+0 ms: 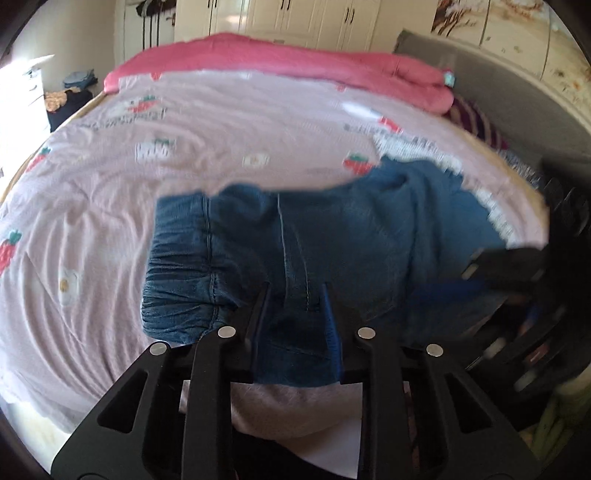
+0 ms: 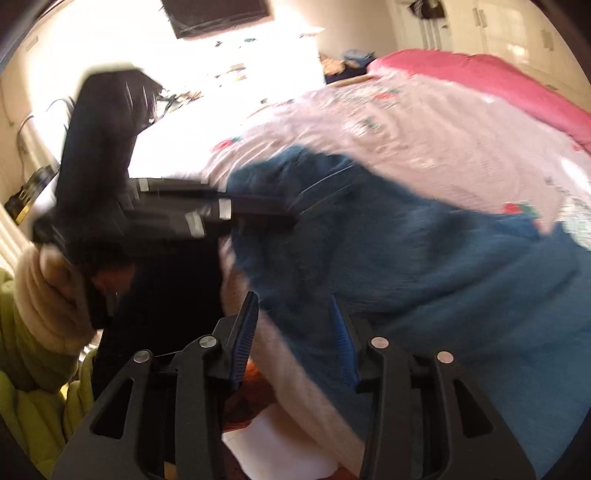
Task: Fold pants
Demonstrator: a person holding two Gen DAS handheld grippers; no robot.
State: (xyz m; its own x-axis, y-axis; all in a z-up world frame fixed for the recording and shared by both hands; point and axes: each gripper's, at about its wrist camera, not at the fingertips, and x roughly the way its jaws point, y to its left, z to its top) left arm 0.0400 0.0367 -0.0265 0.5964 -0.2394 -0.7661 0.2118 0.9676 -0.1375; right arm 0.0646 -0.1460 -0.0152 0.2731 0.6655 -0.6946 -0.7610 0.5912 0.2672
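Note:
Blue denim pants (image 1: 332, 236) lie across the near side of a bed, elastic waistband to the left in the left wrist view. My left gripper (image 1: 297, 295) has its jaws closed on the near edge of the pants, with denim filling the gap between them. It also shows in the right wrist view (image 2: 258, 212), clamped on the pants (image 2: 424, 266). My right gripper (image 2: 293, 306) is open, its fingers either side of the pants' near edge at the bed edge. It shows blurred at the right in the left wrist view (image 1: 480, 266).
The bed has a pale pink strawberry-print sheet (image 1: 184, 166) and a folded pink quilt (image 1: 280, 66) at the far side. White wardrobes (image 1: 295, 18) stand behind. A grey headboard (image 1: 517, 96) is at right. The holder's yellow-green sleeve (image 2: 33, 387) is at lower left.

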